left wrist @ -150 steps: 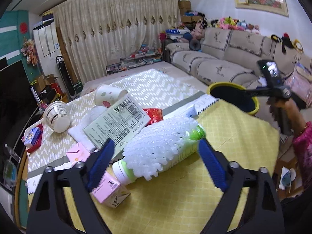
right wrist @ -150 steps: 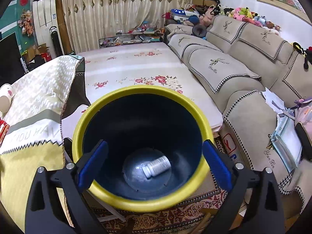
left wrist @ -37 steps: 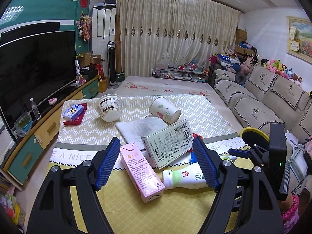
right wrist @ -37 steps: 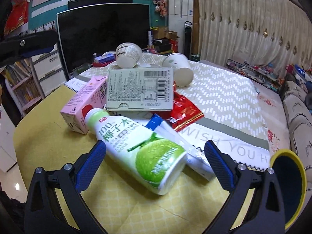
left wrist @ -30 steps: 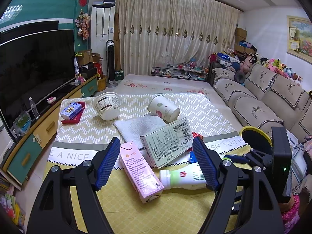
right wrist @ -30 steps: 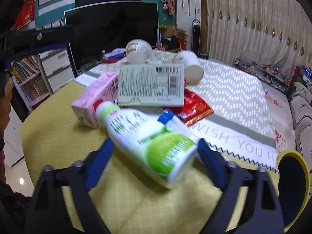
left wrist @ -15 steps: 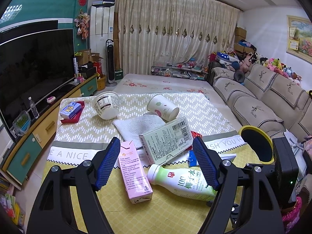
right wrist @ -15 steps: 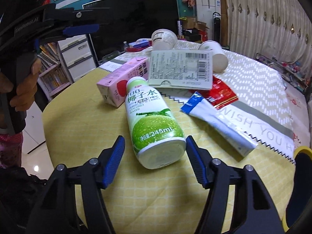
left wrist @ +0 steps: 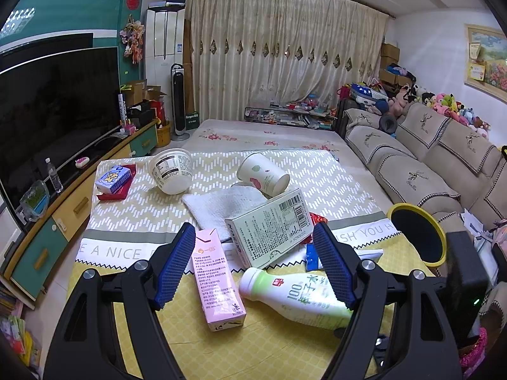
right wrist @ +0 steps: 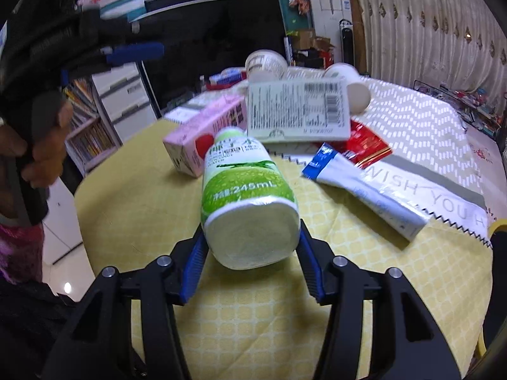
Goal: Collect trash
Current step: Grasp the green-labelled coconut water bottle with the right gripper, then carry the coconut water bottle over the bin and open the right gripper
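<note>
A green and white drink bottle [right wrist: 247, 196] lies on the yellow tablecloth, its base toward my right gripper [right wrist: 252, 247], whose blue pads press both sides of the base. The bottle also shows in the left wrist view [left wrist: 298, 297]. My left gripper [left wrist: 253, 259] is open and empty above the table, over a pink carton [left wrist: 215, 278] and a pale green box [left wrist: 269, 231]. The yellow-rimmed bin [left wrist: 416, 234] stands off the table's right edge.
A toothpaste tube [right wrist: 364, 186], red wrapper [right wrist: 364, 145], two paper cups [left wrist: 263, 174] [left wrist: 171, 169], a white towel [left wrist: 221, 205] and a small blue box [left wrist: 112, 177] lie on the table. A TV and cabinet stand left, a sofa right.
My right gripper moved in onto the bottle's base and its jaws narrowed from wide open to touching both sides. The bottle turned on the table. My left gripper barely moved.
</note>
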{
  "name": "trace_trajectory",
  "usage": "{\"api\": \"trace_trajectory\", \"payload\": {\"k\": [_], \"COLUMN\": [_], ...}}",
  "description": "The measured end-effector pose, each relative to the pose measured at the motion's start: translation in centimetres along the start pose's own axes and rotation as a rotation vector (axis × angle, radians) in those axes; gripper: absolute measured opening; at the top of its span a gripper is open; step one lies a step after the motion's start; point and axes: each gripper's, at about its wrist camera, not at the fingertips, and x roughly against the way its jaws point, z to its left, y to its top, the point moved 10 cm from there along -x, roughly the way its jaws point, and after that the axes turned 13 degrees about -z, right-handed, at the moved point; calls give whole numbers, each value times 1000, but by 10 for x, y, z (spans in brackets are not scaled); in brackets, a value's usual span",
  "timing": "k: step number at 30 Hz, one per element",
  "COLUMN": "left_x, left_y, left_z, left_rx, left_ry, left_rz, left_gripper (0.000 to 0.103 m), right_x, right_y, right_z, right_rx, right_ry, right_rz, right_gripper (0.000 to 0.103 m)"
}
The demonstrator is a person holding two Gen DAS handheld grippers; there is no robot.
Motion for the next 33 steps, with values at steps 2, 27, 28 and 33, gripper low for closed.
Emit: {"api": "trace_trajectory", "payload": {"k": [2,27,28,33], "left_x": [0,0,0,-2], "left_y": [1,-1,-2,-4], "left_z": [-1,-19,-20,-21], "left_rx": [-3,-34,-34,-33], "left_ry": [-1,-30,-30,-34], "left_rz": [-2,3,4,9], "left_gripper": [76,77,77,77], "right_x": [11,97,98,102], "right_y": [9,63,63,65], "right_z": [-5,-58,-59,-62], "right_rx": [-14,-102,-105,-106], "right_ry": [-15,-175,-181,-195], "right_rz": [-41,-264,-264,-269], "right_gripper": [51,49,49,49]}}
